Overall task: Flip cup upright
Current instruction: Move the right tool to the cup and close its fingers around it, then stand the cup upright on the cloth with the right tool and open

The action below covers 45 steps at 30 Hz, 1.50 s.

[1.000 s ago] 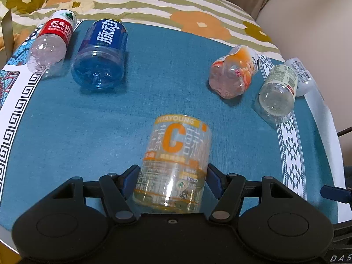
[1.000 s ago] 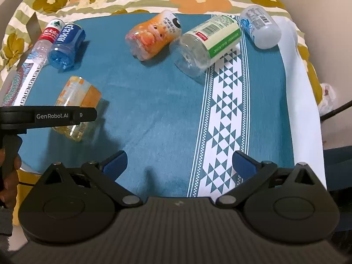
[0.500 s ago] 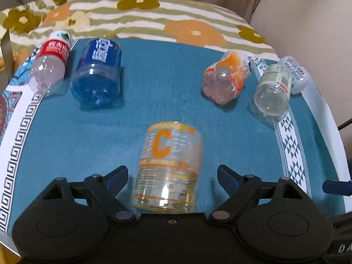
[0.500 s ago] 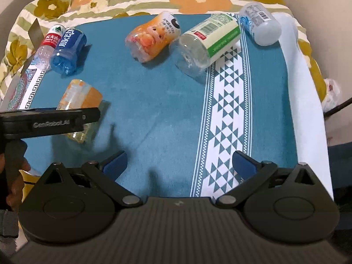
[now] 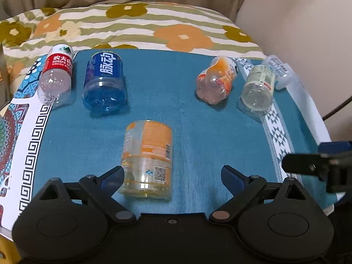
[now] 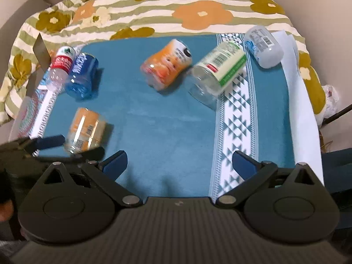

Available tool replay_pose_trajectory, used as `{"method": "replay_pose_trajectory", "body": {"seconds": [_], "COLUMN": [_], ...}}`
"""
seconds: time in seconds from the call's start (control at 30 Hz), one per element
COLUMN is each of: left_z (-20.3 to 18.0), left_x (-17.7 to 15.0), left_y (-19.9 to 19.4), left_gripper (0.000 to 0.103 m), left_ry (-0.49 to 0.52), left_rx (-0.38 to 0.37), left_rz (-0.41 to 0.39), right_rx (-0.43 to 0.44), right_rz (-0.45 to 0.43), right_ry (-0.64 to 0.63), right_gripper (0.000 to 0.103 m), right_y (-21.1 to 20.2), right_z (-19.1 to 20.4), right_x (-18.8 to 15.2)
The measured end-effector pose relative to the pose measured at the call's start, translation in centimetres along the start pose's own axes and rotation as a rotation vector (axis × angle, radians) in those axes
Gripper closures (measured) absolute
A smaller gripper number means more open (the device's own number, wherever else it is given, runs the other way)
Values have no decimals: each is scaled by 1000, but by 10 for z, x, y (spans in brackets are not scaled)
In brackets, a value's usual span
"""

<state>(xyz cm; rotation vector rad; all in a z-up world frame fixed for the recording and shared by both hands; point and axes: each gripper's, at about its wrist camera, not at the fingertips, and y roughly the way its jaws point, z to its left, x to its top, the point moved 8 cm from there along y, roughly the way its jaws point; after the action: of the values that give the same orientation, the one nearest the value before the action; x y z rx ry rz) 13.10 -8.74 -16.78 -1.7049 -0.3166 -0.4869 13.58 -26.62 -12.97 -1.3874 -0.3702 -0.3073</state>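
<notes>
Left gripper [image 5: 172, 177] wide, empty. Orange cup [image 5: 147, 157] on its side on teal cloth [image 5: 198, 132], at 11 o'clock between the fingers, nearer left pad. Right gripper [image 6: 179, 162] wide, empty.

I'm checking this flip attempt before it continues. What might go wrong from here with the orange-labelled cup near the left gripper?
1. The orange-labelled cup lies on its side, loose between the open fingers of the left gripper; being round, it may roll away.
2. It sits off-centre, close to the left finger, so closing may nudge it sideways rather than grip it.
3. The blue bottle lies beyond it; a push forward could knock it.
</notes>
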Motion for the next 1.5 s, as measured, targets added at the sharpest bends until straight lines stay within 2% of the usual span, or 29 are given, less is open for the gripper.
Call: {"method": "replay_pose_trajectory", "body": {"seconds": [0.17,0.37,0.7,0.87,1.0,1.03,1.07,1.23,1.33,1.4,1.5], "left_z": [12,48,123,154,170,172,174,177,175,174,174], "left_x": [-3,-14,-35,-43,-45,-46,-46,-43,-40,-38,-35], "left_y": [-24,-49,-56,-57,-56,-56,-56,-59,-61,-63,-67], "left_gripper": [6,5,5,5,5,5,5,5,5,5,5], "left_ry": [40,92,-35,-77,-95,-97,-99,-93,-83,-78,-70], "left_rx": [-50,17,-27,-24,-22,-22,-23,-30,-30,-28,-22], "left_rz": [-12,-32,-14,0,6,6,6,1,-5,-13,-28], "right_rx": [-5,21,165,167,172,179,187,176,167,153,109], "right_rz": [-27,-9,176,242,261,264,267,249,208,151,13], "right_ry": [18,44,217,262,295,301,308,293,268,235,166], "right_gripper": [0,0,1,12,20,28,29,30,31,31,31], "right_y": [-8,4,80,108,118,118,119,115,105,94,72], "right_z": [28,69,127,137,138,138,139,142,145,148,153], "right_x": [14,31,53,52,49,49,48,48,50,52,53]}}
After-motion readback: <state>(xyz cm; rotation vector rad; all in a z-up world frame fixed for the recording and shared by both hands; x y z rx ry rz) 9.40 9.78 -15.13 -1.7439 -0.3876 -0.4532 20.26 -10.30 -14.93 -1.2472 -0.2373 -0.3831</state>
